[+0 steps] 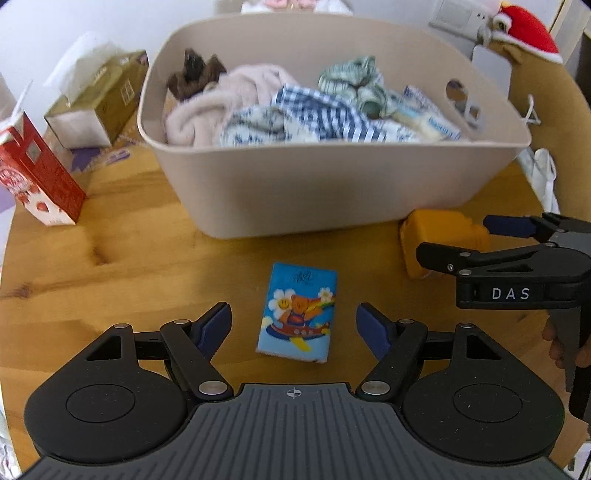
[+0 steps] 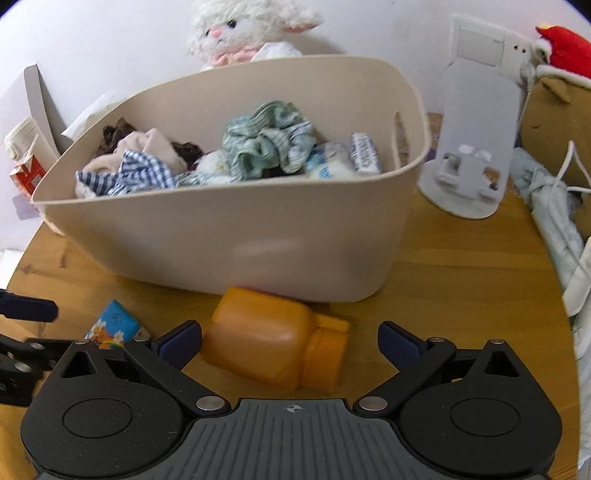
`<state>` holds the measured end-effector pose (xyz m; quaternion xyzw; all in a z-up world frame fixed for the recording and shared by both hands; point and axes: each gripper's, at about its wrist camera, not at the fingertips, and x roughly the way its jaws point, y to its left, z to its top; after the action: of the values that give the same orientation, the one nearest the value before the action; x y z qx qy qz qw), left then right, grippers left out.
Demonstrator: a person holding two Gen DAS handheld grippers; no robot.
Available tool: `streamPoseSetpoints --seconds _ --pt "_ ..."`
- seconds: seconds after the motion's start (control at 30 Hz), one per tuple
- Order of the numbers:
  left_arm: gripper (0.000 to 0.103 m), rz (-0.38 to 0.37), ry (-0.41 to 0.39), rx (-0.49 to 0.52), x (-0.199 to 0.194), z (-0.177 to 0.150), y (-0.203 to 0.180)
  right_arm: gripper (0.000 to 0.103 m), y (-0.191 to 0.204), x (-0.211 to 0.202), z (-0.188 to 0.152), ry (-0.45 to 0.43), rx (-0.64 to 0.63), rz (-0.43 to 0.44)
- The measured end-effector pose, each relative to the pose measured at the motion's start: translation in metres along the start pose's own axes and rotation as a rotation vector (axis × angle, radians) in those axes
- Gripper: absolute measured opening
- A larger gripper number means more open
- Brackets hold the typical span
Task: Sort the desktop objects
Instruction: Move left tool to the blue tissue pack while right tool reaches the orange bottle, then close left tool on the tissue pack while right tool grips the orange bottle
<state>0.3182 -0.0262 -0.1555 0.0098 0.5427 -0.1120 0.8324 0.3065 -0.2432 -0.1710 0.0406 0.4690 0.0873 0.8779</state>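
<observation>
- Tissue pack (image 1: 297, 312), blue with a cartoon bear, lies flat on the wooden counter (image 1: 122, 266) just before the beige basket (image 1: 332, 192); the left gripper (image 1: 293, 328) hangs over it, fingers wide and empty.
- Orange bottle (image 2: 275, 349) lies on its side between the right gripper (image 2: 290, 345)'s spread, empty fingers.
- Risk: the round bottle may roll away if pinched off-centre; the two grippers work close together.
- Cloth fills the basket; a milk carton (image 1: 35, 177), tissue box (image 1: 98, 101) and plush lamb (image 2: 243, 29) line the white wall.

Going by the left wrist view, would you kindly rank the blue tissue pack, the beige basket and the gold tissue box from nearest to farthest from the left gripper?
1. Blue tissue pack: on the table between the left gripper's open fingers.
2. Beige basket: straight ahead, behind the pack.
3. Gold tissue box: far back left, beside the basket.
</observation>
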Motion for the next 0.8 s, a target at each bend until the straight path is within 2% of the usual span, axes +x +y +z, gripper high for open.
streamPoseSetpoints --seconds 0.37,0.43,0.5,0.57,0.8 --pt "0.075 0.008 0.047 -0.018 0.029 -0.004 0.007 0.103 0.008 0.018 -0.002 0.039 -0.019 -0.035" --pt "0.066 -0.002 0.053 -0.018 0.031 -0.004 0.007 0.103 0.010 0.018 -0.002 0.036 -0.027 -0.046" --pt "0.054 -0.005 0.047 0.001 0.032 -0.005 0.006 0.093 0.012 0.017 -0.003 0.028 -0.046 -0.050" --pt "0.048 -0.008 0.033 0.024 0.031 -0.006 0.005 0.089 0.013 0.016 -0.003 0.027 -0.050 -0.047" --pt "0.046 -0.006 0.038 0.025 0.029 -0.010 0.005 0.088 0.009 0.010 -0.009 0.030 -0.040 -0.044"
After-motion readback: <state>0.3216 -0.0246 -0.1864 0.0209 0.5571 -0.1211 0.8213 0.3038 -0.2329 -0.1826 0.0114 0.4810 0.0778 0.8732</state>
